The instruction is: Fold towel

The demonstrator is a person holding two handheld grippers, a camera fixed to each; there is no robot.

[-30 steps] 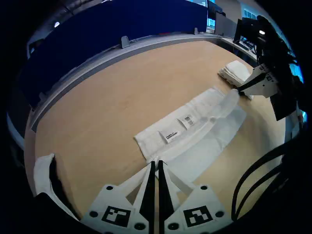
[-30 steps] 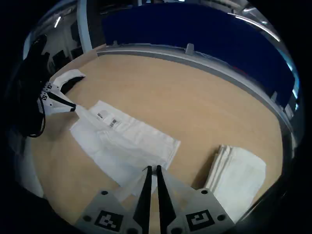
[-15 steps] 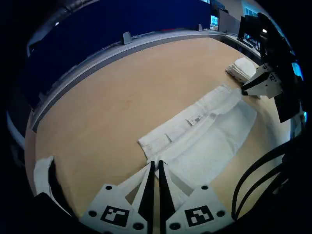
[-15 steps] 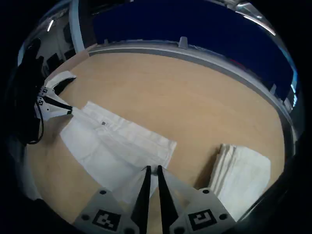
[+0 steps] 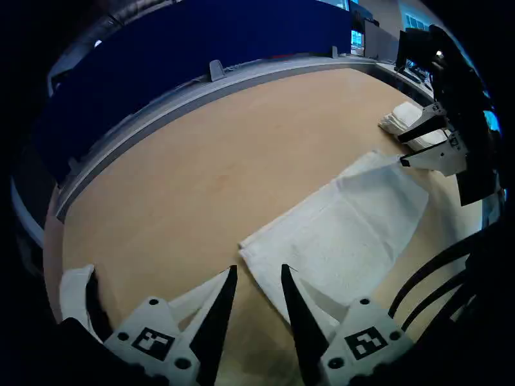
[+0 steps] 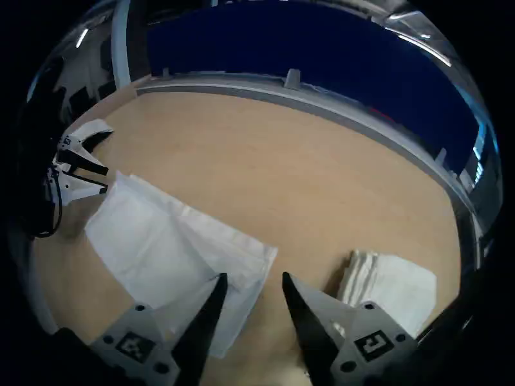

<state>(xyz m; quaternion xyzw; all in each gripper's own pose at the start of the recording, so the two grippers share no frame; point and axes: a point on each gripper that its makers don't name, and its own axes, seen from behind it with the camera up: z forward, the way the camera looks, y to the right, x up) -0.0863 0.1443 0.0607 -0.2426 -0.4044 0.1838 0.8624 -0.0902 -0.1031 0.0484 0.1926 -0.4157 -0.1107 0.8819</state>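
Note:
A white towel (image 5: 344,235) lies flat on the wooden table (image 5: 219,161), folded over on itself, with its edges roughly matched. My left gripper (image 5: 257,271) is open just above the towel's near corner, with nothing between its fingers. In the right gripper view the same towel (image 6: 161,241) spreads to the left, and my right gripper (image 6: 254,278) stands open over its near corner. Each view also shows the other gripper, open at the towel's far end: the right gripper (image 5: 404,149) and the left gripper (image 6: 103,180).
A stack of folded white towels (image 6: 393,289) rests on the table to the right of my right gripper, also seen as the stack (image 5: 412,116) at the far right. A blue partition (image 5: 193,38) lines the table's far edge. A white cloth item (image 5: 74,289) lies beside my left gripper.
Both grippers carried the towel's edge forward over the lower layer, covering the labels, then opened and let it go. The towel now lies flat and folded.

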